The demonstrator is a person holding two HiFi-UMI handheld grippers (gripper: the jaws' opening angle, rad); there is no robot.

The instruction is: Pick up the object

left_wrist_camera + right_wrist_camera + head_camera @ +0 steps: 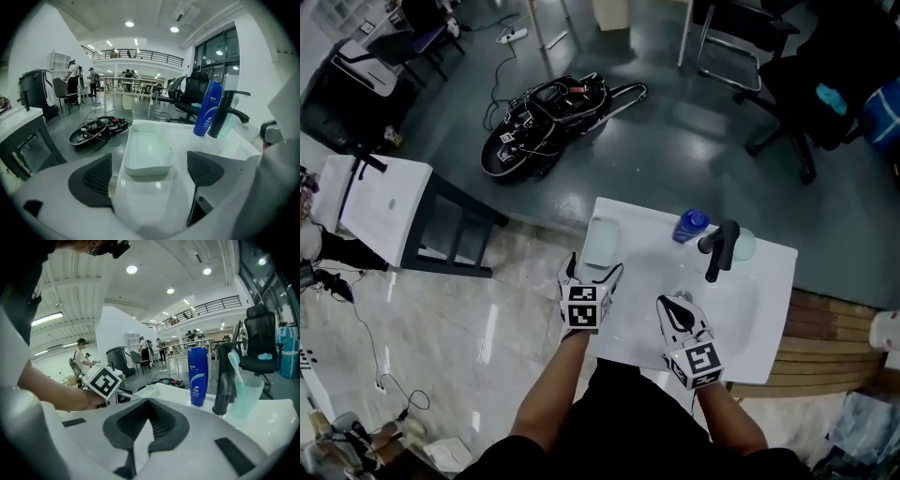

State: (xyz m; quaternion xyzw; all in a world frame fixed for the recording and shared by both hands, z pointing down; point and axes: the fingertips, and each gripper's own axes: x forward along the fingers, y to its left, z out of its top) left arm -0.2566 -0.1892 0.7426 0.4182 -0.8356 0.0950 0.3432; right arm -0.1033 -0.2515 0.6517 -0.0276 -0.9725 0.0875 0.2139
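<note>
Just above the left gripper [594, 272], spread wide and empty, the white tray [602, 241] is seen at centre frame, long axis pointing up-frame; the right gripper [677, 305], clenched empty, lies farther.

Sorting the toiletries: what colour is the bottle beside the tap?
Blue bottle; right gripper view shows it best.

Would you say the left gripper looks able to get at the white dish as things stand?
Probably yes. The left gripper has its jaws wide apart, and the white dish lies straight ahead of them with nothing between; the blue bottle and tap stand off to the side.
</note>
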